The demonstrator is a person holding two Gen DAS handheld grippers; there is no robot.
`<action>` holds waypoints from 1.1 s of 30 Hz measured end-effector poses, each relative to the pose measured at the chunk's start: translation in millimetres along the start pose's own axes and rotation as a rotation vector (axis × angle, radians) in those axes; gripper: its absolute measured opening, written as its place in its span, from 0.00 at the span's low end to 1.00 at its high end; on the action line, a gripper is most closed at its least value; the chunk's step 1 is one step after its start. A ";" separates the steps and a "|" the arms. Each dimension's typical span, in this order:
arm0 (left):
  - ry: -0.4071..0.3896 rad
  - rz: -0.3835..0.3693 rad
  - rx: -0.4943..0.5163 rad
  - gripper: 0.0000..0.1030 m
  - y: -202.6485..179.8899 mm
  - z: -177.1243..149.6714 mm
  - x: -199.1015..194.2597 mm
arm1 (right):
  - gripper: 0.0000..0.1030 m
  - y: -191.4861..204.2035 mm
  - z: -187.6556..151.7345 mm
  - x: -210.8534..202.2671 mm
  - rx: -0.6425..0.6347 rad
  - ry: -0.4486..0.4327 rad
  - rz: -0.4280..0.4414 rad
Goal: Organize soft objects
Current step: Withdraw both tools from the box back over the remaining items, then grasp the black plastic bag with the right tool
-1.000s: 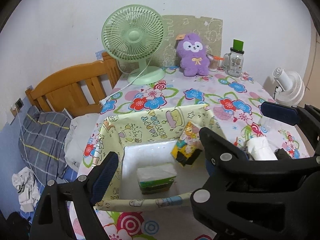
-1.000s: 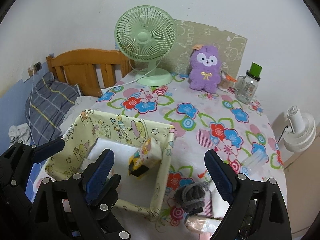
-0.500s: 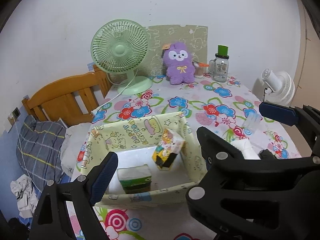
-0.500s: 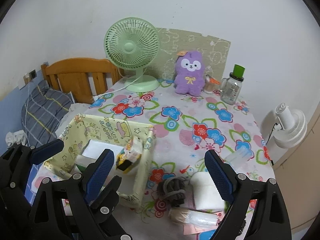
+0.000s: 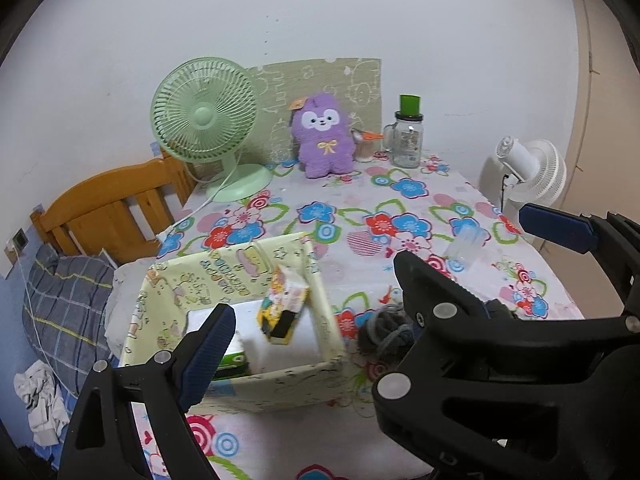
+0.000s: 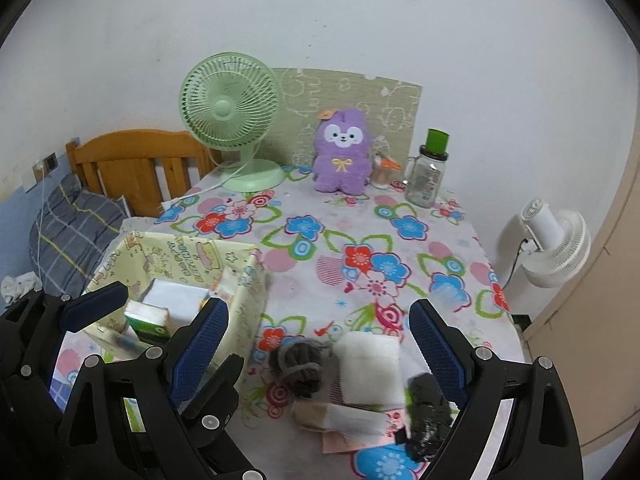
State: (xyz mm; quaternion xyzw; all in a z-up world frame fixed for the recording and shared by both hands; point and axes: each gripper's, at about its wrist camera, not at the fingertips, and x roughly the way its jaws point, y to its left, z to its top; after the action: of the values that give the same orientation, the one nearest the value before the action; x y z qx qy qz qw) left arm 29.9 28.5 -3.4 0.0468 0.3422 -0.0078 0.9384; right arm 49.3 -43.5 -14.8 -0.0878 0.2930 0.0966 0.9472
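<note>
While the left gripper hangs with jaws spread and empty, the fabric box already holds a tissue pack and snack packet. Right view: right gripper, jaws released, over grey yarn, white pad on the desk, unsorted.

A plain white wall stands behind the worktop, which is covered with a flowered cloth. A patterned beige board leans on the wall. At the left is a wooden headboard with a checked pillow. At the right stands a white fan beside a beige panel.
</note>
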 end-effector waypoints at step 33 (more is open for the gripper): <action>-0.008 -0.151 0.095 0.89 -92.9 -18.0 20.6 | 0.91 -89.0 -56.4 -7.0 0.114 0.012 -0.109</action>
State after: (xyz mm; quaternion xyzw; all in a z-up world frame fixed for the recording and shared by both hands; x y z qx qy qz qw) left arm 29.8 -61.9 -38.0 0.0654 0.3401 -0.0951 0.9333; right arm 34.3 -142.9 -46.8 -0.0499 0.2984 0.0276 0.9527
